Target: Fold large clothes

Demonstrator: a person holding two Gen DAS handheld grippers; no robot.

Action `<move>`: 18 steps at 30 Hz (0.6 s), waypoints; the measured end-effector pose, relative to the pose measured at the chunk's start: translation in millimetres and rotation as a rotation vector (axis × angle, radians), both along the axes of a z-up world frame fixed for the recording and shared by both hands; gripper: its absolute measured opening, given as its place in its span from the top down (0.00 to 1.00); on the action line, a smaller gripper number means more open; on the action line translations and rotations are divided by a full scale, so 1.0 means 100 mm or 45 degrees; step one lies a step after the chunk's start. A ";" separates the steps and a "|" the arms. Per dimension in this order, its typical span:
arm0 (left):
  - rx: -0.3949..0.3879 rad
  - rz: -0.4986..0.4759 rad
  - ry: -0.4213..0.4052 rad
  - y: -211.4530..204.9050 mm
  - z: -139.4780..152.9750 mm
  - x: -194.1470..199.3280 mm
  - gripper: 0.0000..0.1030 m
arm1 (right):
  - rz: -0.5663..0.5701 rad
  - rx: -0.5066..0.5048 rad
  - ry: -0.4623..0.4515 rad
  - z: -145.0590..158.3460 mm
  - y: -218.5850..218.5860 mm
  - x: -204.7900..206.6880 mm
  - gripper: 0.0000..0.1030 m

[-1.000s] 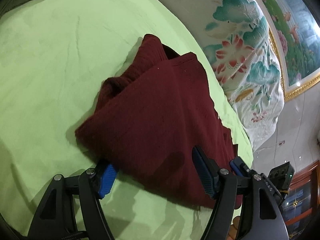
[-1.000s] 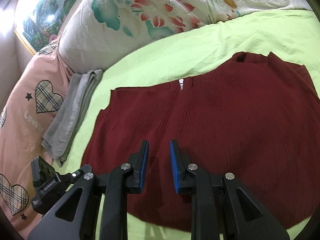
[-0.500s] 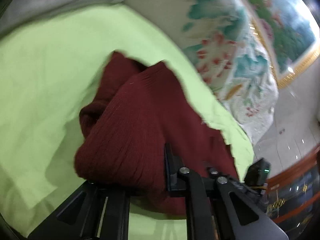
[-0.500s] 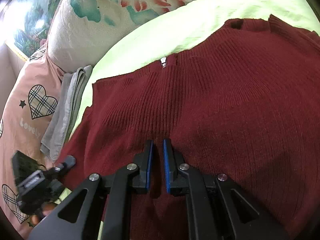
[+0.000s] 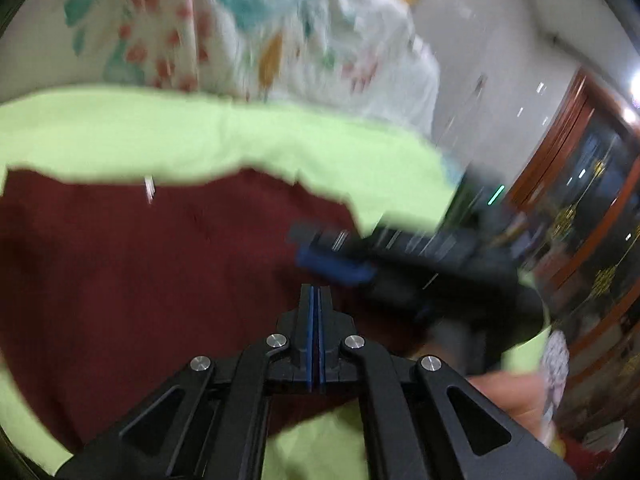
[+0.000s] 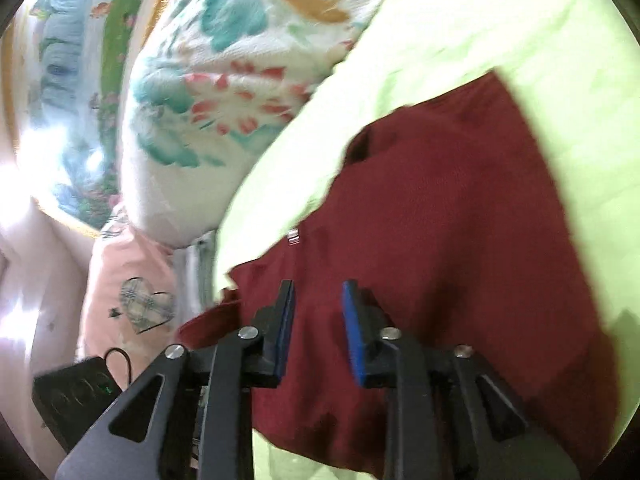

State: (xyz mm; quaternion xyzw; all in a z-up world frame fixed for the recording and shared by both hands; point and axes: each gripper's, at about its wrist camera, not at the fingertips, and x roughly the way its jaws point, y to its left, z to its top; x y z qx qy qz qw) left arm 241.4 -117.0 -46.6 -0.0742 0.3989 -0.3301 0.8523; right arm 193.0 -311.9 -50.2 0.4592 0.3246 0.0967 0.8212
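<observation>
Lying on green sheet: maroon sweater | left gripper together | right gripper apart

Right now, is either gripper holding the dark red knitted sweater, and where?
Neither, it seems. The left gripper is shut with no cloth visible between its pads; the right gripper is open above the sweater.

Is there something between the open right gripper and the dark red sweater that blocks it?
Nothing visible does. The right gripper hangs open directly over the dark red sweater on the green sheet, with only bare knit in front of its fingers.
</observation>
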 end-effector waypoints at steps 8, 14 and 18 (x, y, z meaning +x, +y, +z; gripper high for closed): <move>-0.120 0.263 0.037 1.02 -0.04 -0.52 0.94 | 0.092 -0.067 -0.092 0.17 0.18 -0.03 0.69; -0.242 0.698 0.209 2.04 -0.36 -0.76 0.40 | 0.190 -0.113 -0.084 0.11 0.52 0.04 0.67; -0.315 0.863 0.343 2.44 -0.61 -0.53 0.38 | 0.225 -0.133 -0.058 0.07 0.67 0.09 0.67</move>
